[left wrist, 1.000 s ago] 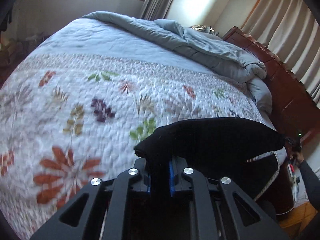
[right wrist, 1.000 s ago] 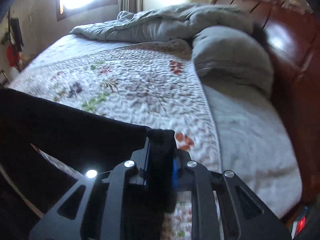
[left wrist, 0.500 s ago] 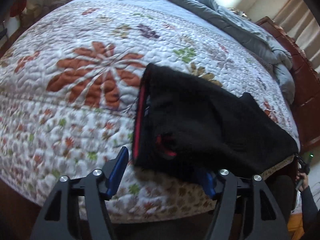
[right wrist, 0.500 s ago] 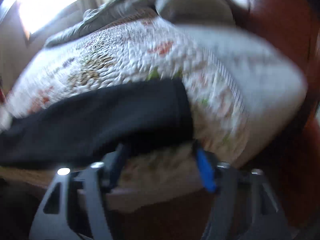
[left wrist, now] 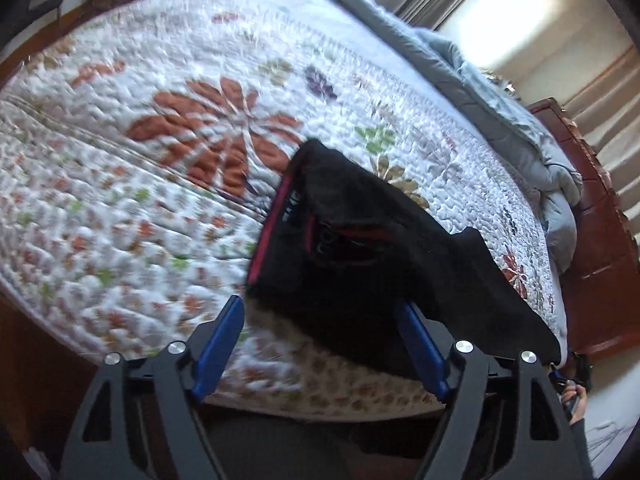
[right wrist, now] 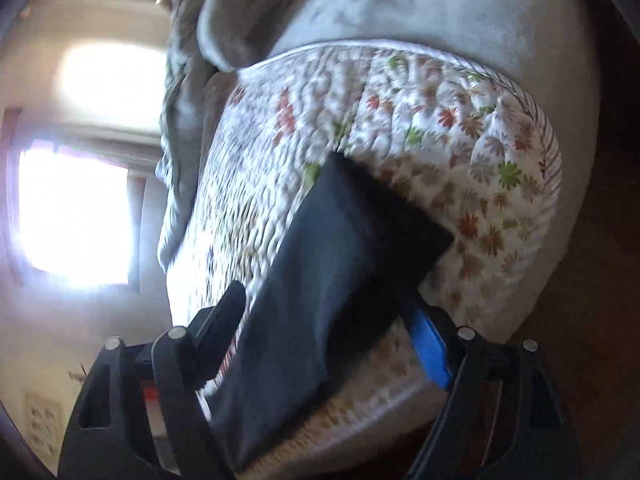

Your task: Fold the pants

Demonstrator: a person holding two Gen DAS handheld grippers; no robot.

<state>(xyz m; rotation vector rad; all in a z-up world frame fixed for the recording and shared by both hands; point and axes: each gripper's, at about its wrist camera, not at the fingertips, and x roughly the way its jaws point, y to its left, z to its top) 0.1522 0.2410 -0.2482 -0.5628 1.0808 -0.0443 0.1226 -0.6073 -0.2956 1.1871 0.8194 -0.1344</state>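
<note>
Black pants (left wrist: 380, 248) with a red waistband lie folded on the floral quilt (left wrist: 160, 128), near the bed's front edge. My left gripper (left wrist: 320, 320) is open and empty, just in front of the waistband end, with the jaws standing either side of the cloth's near edge. The pants also show in the right wrist view (right wrist: 332, 260), where the view is tilted. My right gripper (right wrist: 324, 312) is open, with its jaws standing either side of the leg end, which hangs over the quilt's edge.
A grey duvet (left wrist: 500, 92) is bunched along the far side of the bed. A dark wooden headboard (left wrist: 592, 200) stands at the right. A grey pillow (right wrist: 360, 4) lies by the quilt's end. Bright windows (right wrist: 76, 216) glare. The bed edge drops off right in front of both grippers.
One second ago both grippers were shut on the pants and held them above the bed. Since then they set the pants on the quilt, opened and pulled back; the right view has tilted.
</note>
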